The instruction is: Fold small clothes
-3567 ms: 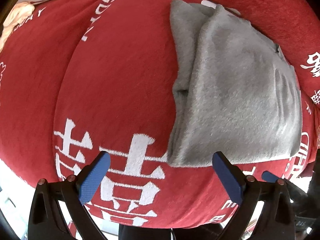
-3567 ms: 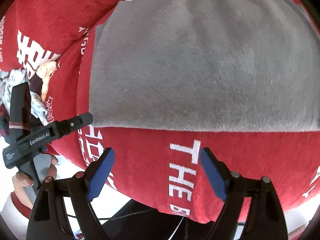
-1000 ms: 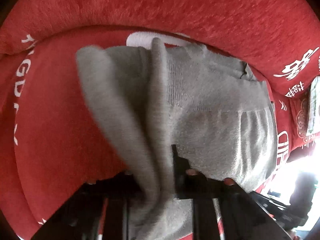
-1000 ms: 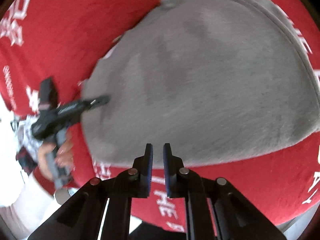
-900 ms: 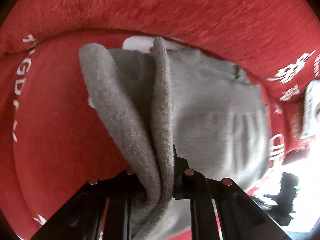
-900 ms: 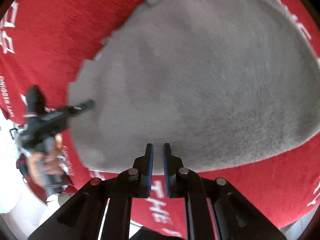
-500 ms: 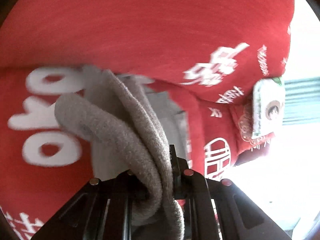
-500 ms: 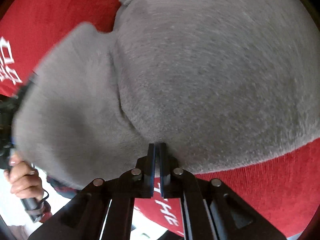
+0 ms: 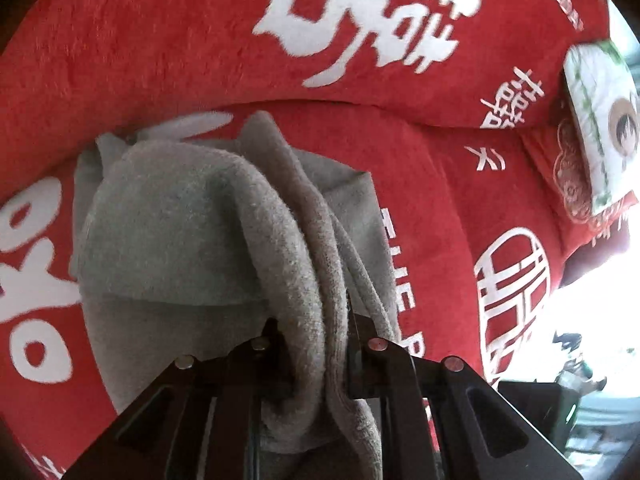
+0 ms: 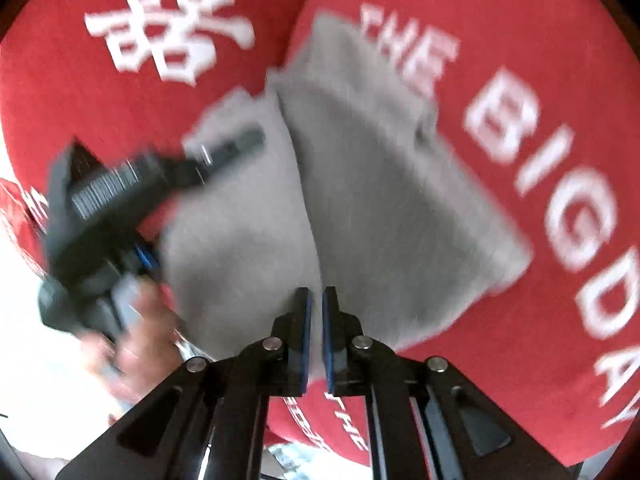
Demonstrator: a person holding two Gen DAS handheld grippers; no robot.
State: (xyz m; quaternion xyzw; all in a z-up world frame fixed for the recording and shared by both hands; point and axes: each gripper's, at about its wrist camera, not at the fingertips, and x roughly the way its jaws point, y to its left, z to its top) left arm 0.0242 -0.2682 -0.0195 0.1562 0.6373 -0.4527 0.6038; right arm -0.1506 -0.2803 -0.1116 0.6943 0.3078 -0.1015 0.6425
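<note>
Left wrist: left gripper (image 9: 316, 344) clamps grey garment (image 9: 192, 220) on red blanket (image 9: 432, 208).

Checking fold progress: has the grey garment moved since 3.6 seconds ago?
Yes. The grey garment, then flat beside the white lettering, is now bunched in the left gripper, lifted over the red blanket.

Daylight is admitted from the lower right in the left wrist view, where highlights are blown out; heavy motion blur is seen across the right wrist view; both frames are bent by fisheye distortion and vignetted dark at the corners.
</note>
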